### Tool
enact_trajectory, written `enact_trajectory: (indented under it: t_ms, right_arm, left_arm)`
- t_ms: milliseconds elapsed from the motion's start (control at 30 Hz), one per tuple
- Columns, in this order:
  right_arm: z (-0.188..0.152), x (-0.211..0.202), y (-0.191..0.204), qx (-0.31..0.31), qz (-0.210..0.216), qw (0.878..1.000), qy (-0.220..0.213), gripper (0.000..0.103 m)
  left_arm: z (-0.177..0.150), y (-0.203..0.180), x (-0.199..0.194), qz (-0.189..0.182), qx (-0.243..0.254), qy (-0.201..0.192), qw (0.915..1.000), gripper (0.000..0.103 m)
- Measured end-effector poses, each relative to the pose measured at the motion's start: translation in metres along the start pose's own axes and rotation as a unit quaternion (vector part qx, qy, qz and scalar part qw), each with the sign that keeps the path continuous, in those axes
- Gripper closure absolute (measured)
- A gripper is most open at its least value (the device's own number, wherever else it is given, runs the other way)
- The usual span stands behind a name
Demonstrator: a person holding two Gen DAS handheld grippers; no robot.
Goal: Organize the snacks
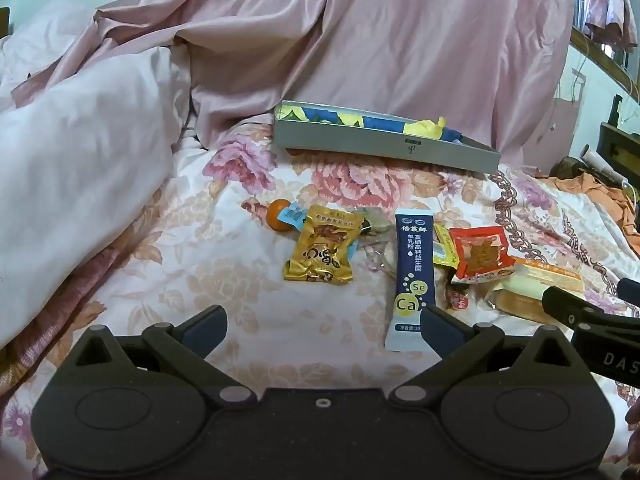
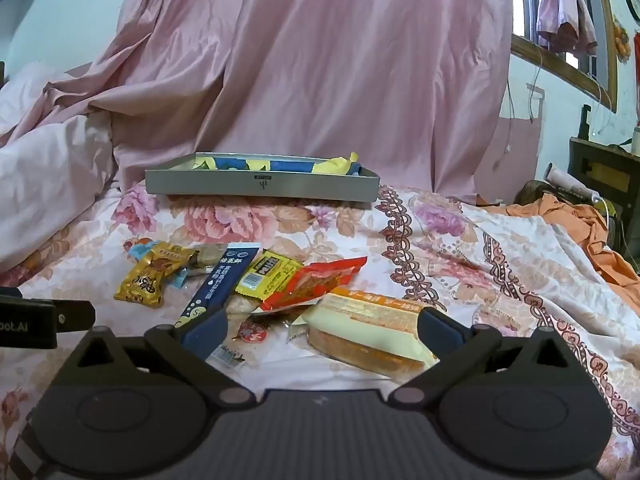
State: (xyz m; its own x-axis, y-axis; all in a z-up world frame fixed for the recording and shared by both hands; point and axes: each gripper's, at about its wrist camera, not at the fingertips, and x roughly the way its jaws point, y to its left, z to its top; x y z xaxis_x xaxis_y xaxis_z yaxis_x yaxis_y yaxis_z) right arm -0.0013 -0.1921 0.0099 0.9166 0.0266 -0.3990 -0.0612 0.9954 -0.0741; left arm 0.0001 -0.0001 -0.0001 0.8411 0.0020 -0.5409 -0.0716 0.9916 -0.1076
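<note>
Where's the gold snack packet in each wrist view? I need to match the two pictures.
Left wrist view: the gold snack packet lies centre frame, just left of the dark blue sachet.
Right wrist view: the gold snack packet lies lower left, again left of the dark blue sachet.
Shared landmark: the grey tray on the bedspread behind the snacks.

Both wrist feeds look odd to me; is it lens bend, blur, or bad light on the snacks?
Left wrist: fisheye bends the grey tray; dark corners; navy sachet print sharp. Right wrist: same bend, window bright at the right; gold packet slightly soft, no glare.
</note>
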Motion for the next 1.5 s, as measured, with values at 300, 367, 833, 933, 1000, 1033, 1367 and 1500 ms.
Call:
enact_trajectory:
  t_ms: [300, 367, 833, 933, 1000, 1033, 1367, 1500]
  right_arm:
    - [-0.0002, -0.0007, 0.0005, -0.004, 0.000, 1.000, -0.004, 0.000]
    - [0.0003, 0.0010, -0.0003, 0.000, 0.000, 1.000, 0.001, 0.000]
    - [0.0004, -0.0002, 0.0004, 0.000, 0.000, 1.000, 0.000, 0.000]
    - [0.0003, -0.0002, 0.0005, 0.000, 0.000, 1.000, 0.001, 0.000]
    - [0.0003, -0.0002, 0.0005, 0.000, 0.001, 1.000, 0.001, 0.000]
    - [0.0003, -0.0003, 0.0005, 0.000, 0.001, 1.000, 0.001, 0.000]
    - [0.0003, -0.0004, 0.0004, 0.000, 0.001, 1.000, 0.001, 0.000]
    - [0.0002, 0.0001, 0.0003, 0.000, 0.001, 1.000, 0.001, 0.000]
  left_arm:
    - [0.0001, 0.0002, 0.0001, -0.001, -0.002, 0.001, 1.0000, 0.001]
    - [0.0001, 0.0001, 0.0000, -0.001, -0.003, 0.002, 1.0000, 0.001]
    - [0.0001, 0.0002, 0.0000, -0.002, -0.003, 0.002, 1.0000, 0.001]
    - [0.0001, 0.0002, 0.0000, -0.002, -0.003, 0.003, 1.0000, 0.001]
    - [0.0002, 0.0003, -0.0001, -0.002, -0.003, 0.003, 1.0000, 0.001]
    - [0.0002, 0.0002, 0.0000, -0.002, -0.003, 0.002, 1.0000, 0.001]
    - [0.0002, 0.0002, 0.0000, -0.002, -0.003, 0.003, 1.0000, 0.001]
    - [0.0002, 0.0002, 0.0001, -0.002, -0.003, 0.003, 1.0000, 0.001]
